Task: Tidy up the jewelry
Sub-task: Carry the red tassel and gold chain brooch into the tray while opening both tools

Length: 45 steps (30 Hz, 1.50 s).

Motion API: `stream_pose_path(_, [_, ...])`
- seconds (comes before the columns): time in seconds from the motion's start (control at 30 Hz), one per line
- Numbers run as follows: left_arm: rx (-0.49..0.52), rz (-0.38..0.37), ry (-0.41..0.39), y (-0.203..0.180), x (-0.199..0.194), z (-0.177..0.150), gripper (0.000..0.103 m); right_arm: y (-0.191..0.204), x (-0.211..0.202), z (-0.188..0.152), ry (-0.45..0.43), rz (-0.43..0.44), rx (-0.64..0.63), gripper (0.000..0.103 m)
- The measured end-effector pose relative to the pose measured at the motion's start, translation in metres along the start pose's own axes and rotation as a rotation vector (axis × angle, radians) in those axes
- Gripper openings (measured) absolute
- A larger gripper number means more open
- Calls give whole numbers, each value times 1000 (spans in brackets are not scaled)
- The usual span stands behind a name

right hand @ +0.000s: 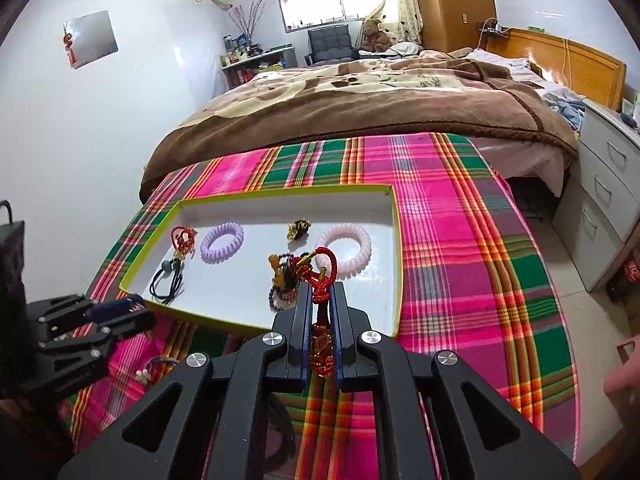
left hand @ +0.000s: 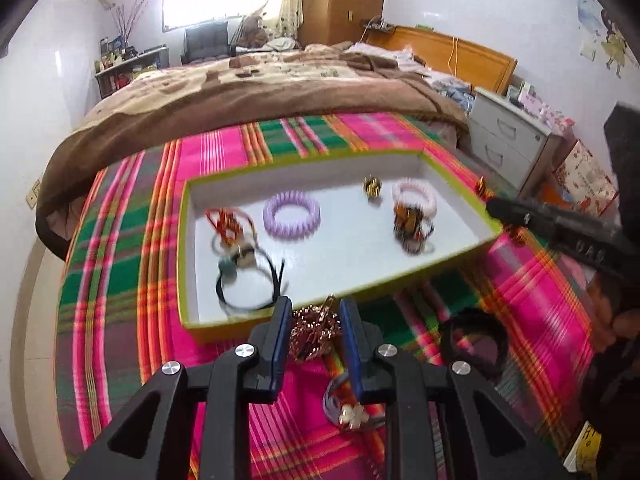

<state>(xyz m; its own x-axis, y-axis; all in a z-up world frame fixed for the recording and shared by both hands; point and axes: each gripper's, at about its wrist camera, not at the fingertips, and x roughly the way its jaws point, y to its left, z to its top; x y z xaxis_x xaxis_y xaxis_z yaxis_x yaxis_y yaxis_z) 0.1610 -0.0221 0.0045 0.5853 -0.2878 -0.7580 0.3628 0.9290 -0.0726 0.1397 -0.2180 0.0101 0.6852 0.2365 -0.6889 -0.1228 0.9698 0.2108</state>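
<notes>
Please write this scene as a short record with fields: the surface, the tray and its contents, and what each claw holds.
surface: plaid cloth
tray: white, green rim
in tray: purple coil band, pink coil band, black hair ties, small gold piece
left claw: closed on rose-gold chain, near tray's front edge
right claw: shut on red knotted cord charm, over tray's front edge
still on cloth: white-beaded tie

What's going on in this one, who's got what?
A person is sorting jewelry into a shallow white tray on a plaid cloth. The right gripper is shut on a red knotted cord charm at the tray's near edge. The left gripper holds a rose-gold chain just outside the tray. Coil bracelets already lie inside.
</notes>
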Motion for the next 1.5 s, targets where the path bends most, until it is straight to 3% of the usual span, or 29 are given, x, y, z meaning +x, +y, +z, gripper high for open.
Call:
stream_pose_path(0.13, [-6, 4, -35, 2, -4, 21, 25, -2, 7, 6, 11, -10, -1, 9])
stream_pose_path(0.57, [-46, -19, -9, 6, 35, 55, 25, -11, 31, 9, 62, -33, 1, 9])
stream_pose_path(1.23, [-58, -11, 66, 2, 81, 55, 25, -7, 54, 10, 98, -103, -54, 9])
stream_pose_path(1.5, [-73, -12, 61, 4, 82, 53, 25, -5, 55, 9, 94, -127, -57, 11])
